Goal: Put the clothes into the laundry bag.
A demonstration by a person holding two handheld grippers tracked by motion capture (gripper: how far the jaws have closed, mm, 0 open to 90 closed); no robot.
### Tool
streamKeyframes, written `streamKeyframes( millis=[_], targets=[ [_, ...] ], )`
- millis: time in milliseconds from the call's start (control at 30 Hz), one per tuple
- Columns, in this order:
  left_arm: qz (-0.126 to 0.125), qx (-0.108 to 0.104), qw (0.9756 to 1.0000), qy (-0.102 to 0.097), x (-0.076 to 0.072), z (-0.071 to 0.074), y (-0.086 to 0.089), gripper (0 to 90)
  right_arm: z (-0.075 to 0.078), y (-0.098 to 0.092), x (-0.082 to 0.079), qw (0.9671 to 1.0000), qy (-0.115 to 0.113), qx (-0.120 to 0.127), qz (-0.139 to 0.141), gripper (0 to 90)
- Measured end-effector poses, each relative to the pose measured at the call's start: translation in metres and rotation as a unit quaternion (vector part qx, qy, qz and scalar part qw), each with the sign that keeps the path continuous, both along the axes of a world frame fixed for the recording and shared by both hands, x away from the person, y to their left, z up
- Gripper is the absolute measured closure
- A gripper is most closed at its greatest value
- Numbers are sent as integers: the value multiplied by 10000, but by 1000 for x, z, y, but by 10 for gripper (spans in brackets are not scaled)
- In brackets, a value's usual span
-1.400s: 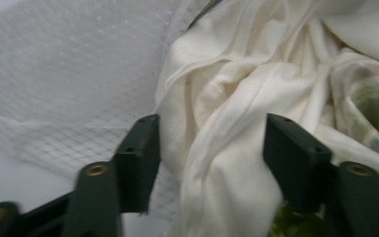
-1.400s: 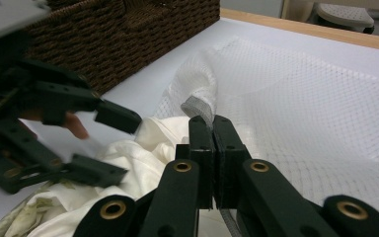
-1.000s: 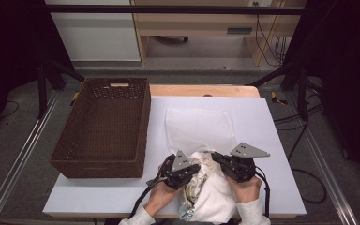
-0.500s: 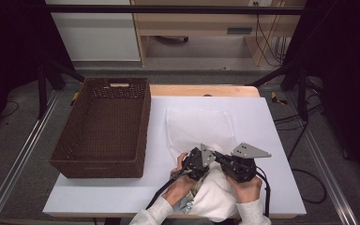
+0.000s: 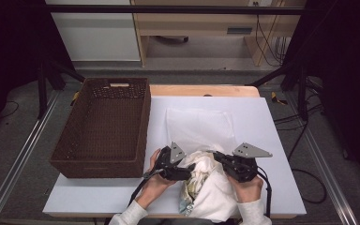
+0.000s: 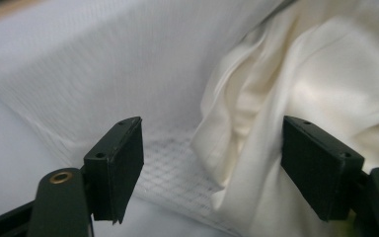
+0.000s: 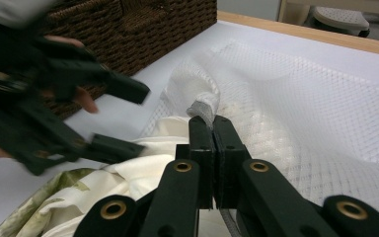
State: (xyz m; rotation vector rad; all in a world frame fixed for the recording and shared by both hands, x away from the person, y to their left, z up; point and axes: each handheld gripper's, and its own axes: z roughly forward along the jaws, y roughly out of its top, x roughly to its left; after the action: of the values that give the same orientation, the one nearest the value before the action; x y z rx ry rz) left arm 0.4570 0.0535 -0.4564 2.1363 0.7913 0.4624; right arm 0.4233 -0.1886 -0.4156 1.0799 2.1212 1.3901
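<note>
No writing can be read. The cream garment (image 5: 211,187) lies bunched at the table's (image 5: 272,140) near edge, half inside the white mesh bag (image 5: 199,126). Your left gripper (image 5: 185,169) has just spread its jaws and slid back left, cloth loose between them. Your right gripper (image 7: 212,123) pinches the bag's grey rim (image 7: 202,107). The wicker basket (image 5: 105,126) sits along the left edge.

No text, label, brand, number or sign can be read anywhere in these pictures. The grey plates on the grippers, the wicker basket (image 5: 104,126) at the left of the table, the white mesh bag (image 5: 199,126) and the cream cloth (image 5: 211,187) at the near edge are all blank where they show.
</note>
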Motion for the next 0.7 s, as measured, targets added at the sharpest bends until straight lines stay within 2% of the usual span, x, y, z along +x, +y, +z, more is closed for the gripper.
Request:
streamKeyframes(
  millis=[33, 67, 133, 167, 200, 233, 267, 300, 367, 400, 433, 533, 600, 700],
  targets=[
    [0, 0, 10000, 0, 0, 0, 0, 239, 0, 0, 0, 10000, 0, 0, 0, 889],
    [-20, -50, 9998, 186, 8, -12, -2, 249, 0, 0, 0, 10000, 19, -9, 17, 889],
    [-180, -350, 9986, 347, 11, -16, -2, 321, -1, 0, 1, 10000, 29, -12, 19, 889],
    [-319, -408, 9978, 402, 11, -16, -2, 419, -1, 0, 1, 10000, 27, -20, 12, 889],
    [-412, -393, 9977, 373, 10, -15, -4, 519, -1, 0, 1, 10000, 32, 0, 12, 889],
    [-412, -393, 9977, 373, 10, -15, -4, 607, -2, 0, 2, 10000, 31, 3, 10, 889],
    [-512, -306, 9978, 294, 4, -12, -8, 734, -2, 0, 2, 10000, 27, -1, 14, 889],
    [-490, -247, 9983, 191, 0, -9, -10, 790, -2, 0, 2, 10000, 18, -7, 15, 889],
    [-552, -299, 9980, 27, -11, 0, -12, 824, -2, 1, 1, 10000, 1, -25, 10, 889],
    [-552, -299, 9980, 27, -11, 0, -12, 827, -2, 1, 1, 10000, 1, -25, 10, 889],
    [-702, -483, 9962, -166, -23, 12, -13, 828, -2, 1, 2, 10000, 12, -3, 21, 890],
    [-893, -453, 9943, -372, -35, 26, -22, 827, -3, 3, 2, 10000, 31, 24, 51, 890],
    [-897, -318, 9946, -417, -35, 28, -34, 826, -2, 3, 1, 9999, -27, 46, 103, 890],
    [-742, -138, 9965, -348, -26, 21, -49, 825, 0, 1, -1, 9999, -49, 101, 130, 891]
  ],
)
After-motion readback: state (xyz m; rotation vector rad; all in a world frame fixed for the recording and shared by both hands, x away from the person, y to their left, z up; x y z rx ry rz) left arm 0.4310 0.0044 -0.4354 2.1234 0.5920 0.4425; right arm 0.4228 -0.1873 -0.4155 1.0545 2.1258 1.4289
